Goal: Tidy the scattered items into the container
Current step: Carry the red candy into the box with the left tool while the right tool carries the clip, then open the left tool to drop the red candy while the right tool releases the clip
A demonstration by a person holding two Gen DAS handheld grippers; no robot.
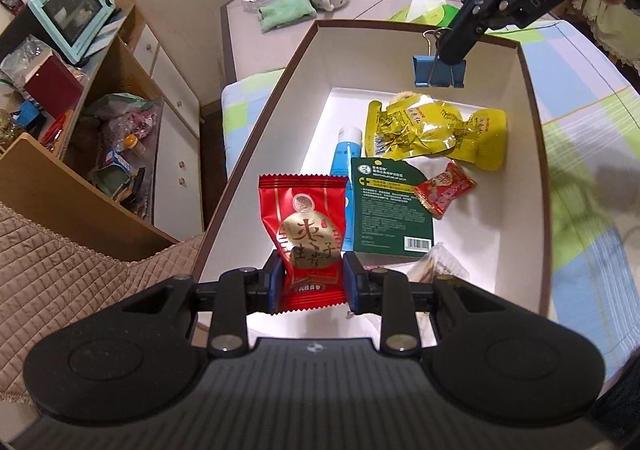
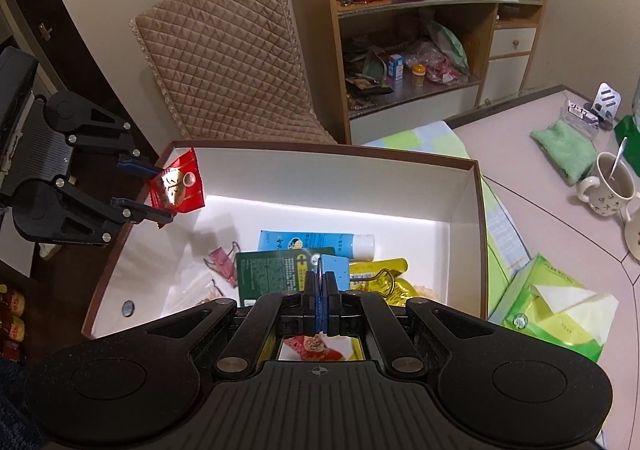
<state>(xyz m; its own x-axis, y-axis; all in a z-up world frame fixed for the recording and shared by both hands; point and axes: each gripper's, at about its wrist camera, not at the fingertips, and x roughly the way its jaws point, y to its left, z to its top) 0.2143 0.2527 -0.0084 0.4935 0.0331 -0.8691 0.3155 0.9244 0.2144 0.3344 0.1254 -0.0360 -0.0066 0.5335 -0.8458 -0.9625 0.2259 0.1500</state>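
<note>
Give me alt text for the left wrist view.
The left hand-held gripper holds a red snack packet over the box. Opposite, the right hand-held gripper dangles a blue binder clip above the yellow packets.

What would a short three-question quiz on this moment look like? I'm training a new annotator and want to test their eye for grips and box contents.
1. True or false: the left gripper is shut on the red snack packet.
2. What does the right gripper hold? A) green card B) blue binder clip C) blue tube
3. Name the crumpled item lying inside the box, beside the blue tube.

Key:
1. True.
2. B; it hangs above the box interior.
3. The yellow wrapper.
</note>
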